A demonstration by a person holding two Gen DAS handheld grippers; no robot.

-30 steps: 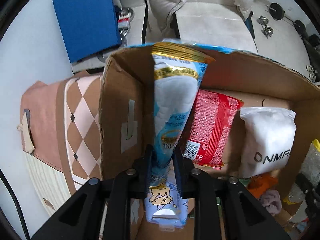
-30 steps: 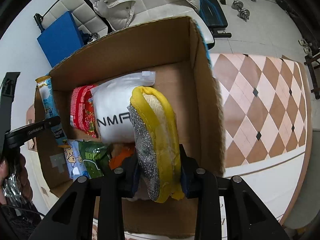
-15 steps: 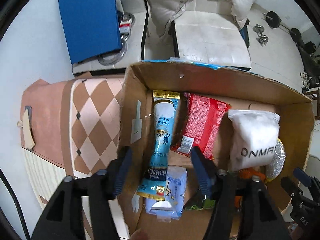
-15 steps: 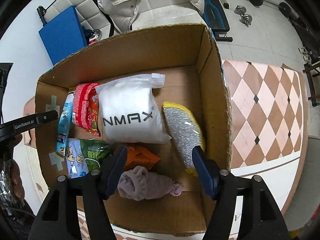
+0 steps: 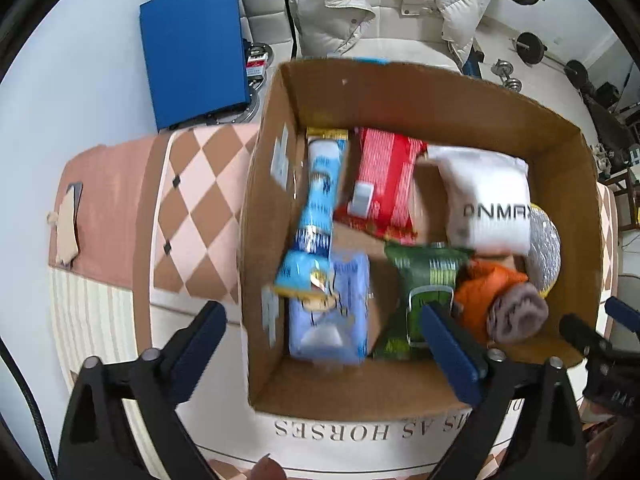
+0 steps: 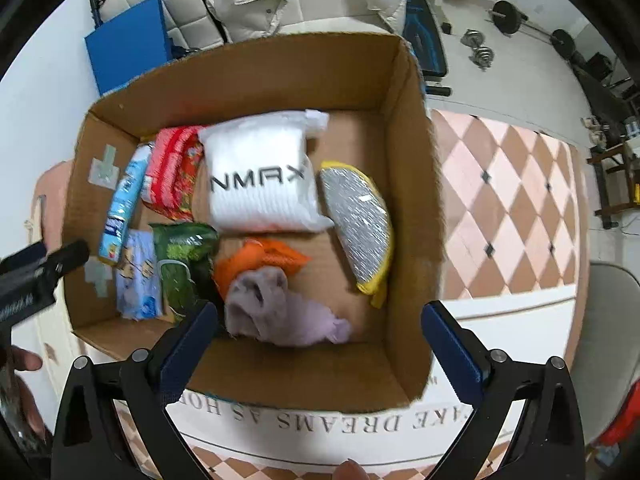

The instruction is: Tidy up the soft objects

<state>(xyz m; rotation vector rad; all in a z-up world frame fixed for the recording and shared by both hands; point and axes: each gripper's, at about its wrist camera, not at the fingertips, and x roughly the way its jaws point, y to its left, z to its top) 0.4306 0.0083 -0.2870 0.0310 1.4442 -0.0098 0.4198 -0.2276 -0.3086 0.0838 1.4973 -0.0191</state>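
An open cardboard box [image 5: 420, 92] [image 6: 412, 184] holds several soft things: a long blue packet [image 5: 318, 208] [image 6: 122, 204], a red packet [image 5: 384, 184] [image 6: 172, 172], a white pack [image 5: 486, 204] [image 6: 260, 180], a yellow-rimmed silver scrubber [image 5: 544, 248] [image 6: 358, 216], a green packet [image 5: 424, 280] [image 6: 182, 260], a light blue tissue pack [image 5: 328, 312] [image 6: 138, 276], an orange cloth [image 5: 486, 284] [image 6: 260, 258] and a mauve cloth [image 5: 516, 312] [image 6: 276, 304]. My left gripper [image 5: 324, 334] and right gripper [image 6: 320, 330] are open and empty, above the box's near edge.
The box stands on a checked pink-brown cloth [image 5: 192, 208] [image 6: 508, 216] with printed lettering at the near edge. Beyond are a blue board [image 5: 192, 48], a white jacket on a bench [image 5: 384, 4] and dumbbells [image 6: 480, 52] on the floor.
Both grippers opened and pulled back up from the box. The blue packet and the silver scrubber, held a second ago, now lie inside the box.
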